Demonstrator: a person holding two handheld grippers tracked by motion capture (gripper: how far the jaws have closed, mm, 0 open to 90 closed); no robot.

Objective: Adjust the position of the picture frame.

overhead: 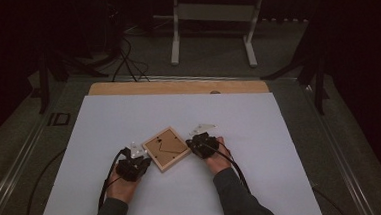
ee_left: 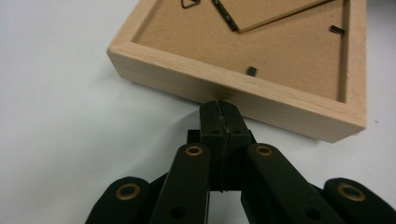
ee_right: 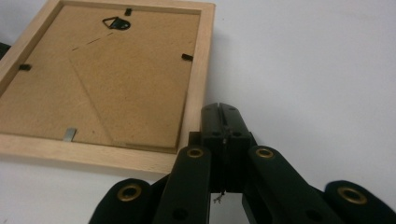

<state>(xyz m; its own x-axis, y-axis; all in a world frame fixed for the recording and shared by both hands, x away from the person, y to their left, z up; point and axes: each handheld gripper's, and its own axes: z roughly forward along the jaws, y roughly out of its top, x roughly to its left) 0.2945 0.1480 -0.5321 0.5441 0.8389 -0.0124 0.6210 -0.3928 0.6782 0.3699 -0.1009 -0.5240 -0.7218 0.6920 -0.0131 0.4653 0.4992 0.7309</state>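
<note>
A small wooden picture frame (overhead: 165, 148) lies face down on the white table (overhead: 260, 133), its brown backing board up, turned like a diamond. The backing carries a hanger ring (ee_right: 114, 23) and small black tabs. My left gripper (overhead: 140, 153) is at the frame's lower-left side, shut, its tips (ee_left: 219, 106) against the frame's wooden edge (ee_left: 243, 95). My right gripper (overhead: 196, 141) is at the frame's right side, shut, its tips (ee_right: 225, 111) beside the frame's rail (ee_right: 198, 88). Nothing is held between either pair of jaws.
A wooden strip (overhead: 177, 87) runs along the table's far edge. Beyond it stand a white desk frame (overhead: 211, 31) and cables (overhead: 125, 61) on the dark floor. Wide bare table surface lies all around the frame.
</note>
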